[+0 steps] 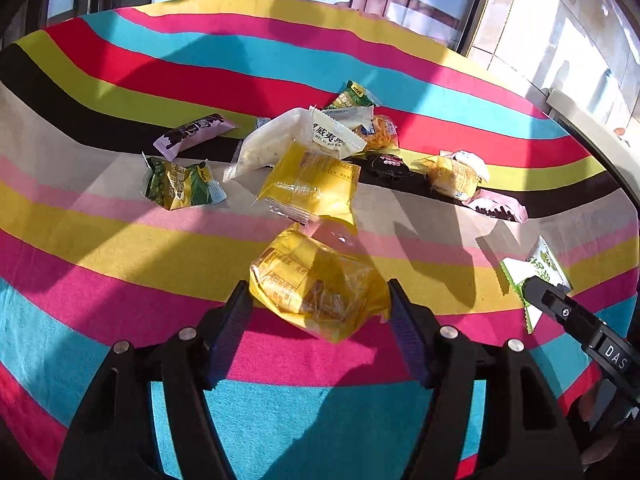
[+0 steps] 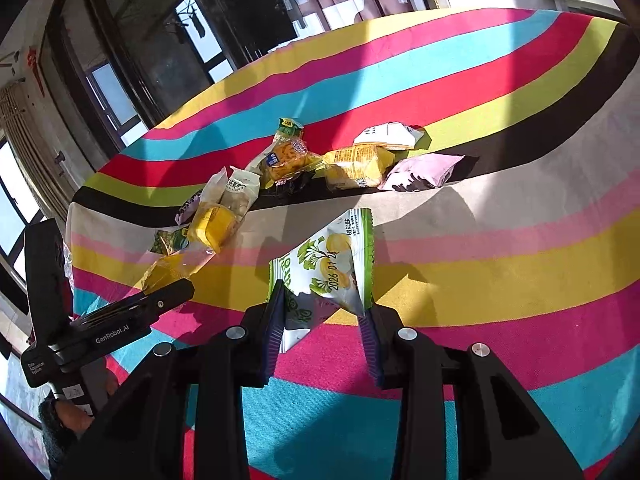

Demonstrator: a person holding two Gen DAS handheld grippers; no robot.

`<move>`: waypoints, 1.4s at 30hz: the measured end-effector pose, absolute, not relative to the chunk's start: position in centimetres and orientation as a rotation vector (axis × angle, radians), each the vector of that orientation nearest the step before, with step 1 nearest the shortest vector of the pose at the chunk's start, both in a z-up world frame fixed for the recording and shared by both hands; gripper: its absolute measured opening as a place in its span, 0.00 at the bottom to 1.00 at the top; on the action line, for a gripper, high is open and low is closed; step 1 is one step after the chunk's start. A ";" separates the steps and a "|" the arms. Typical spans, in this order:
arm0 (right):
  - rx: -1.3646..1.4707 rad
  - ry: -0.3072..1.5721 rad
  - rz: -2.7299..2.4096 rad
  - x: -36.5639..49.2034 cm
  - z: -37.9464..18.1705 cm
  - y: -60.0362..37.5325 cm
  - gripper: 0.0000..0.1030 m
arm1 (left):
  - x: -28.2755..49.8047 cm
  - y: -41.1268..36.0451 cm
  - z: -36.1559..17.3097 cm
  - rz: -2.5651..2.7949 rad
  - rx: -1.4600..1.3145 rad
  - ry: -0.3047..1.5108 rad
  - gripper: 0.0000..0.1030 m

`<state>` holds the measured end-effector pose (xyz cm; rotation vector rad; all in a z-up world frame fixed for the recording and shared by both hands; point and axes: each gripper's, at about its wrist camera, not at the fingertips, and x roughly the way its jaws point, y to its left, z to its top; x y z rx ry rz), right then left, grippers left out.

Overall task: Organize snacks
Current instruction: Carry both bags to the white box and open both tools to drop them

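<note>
My left gripper [image 1: 318, 304] has its jaws against both sides of a yellow cake packet [image 1: 316, 284] that lies on the striped cloth [image 1: 120, 248]. My right gripper [image 2: 322, 304] has its jaws against a green-and-white snack bag [image 2: 332, 264]; the same bag shows at the right of the left wrist view [image 1: 536, 276]. A pile of snacks lies beyond: a second yellow packet [image 1: 312, 184], a white packet [image 1: 296, 136], a green pea bag [image 1: 180, 184] and a purple bar [image 1: 192, 132].
Further right lie a small yellow cake [image 1: 452, 176], a black packet [image 1: 388, 164] and a pink-purple packet [image 1: 496, 208]. The round table's far edge [image 1: 280, 0] meets dark windows. A white ledge [image 1: 592, 128] stands at the right.
</note>
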<state>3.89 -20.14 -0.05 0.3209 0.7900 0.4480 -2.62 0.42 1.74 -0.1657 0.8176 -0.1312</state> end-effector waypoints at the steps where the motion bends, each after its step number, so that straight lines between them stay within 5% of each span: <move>1: 0.324 0.790 0.449 3.9 0.0 -20.1 0.34 | -3.1 0.5 2.1 -0.123 -0.169 0.788 0.65; 13: 0.327 0.789 0.431 4.0 -0.3 -20.4 0.34 | -9.2 4.2 5.8 -0.069 -0.206 0.604 0.66; 42: 0.158 0.813 0.837 -6.5 3.1 -5.9 0.34 | -24.3 20.5 3.1 0.207 -0.336 0.573 0.67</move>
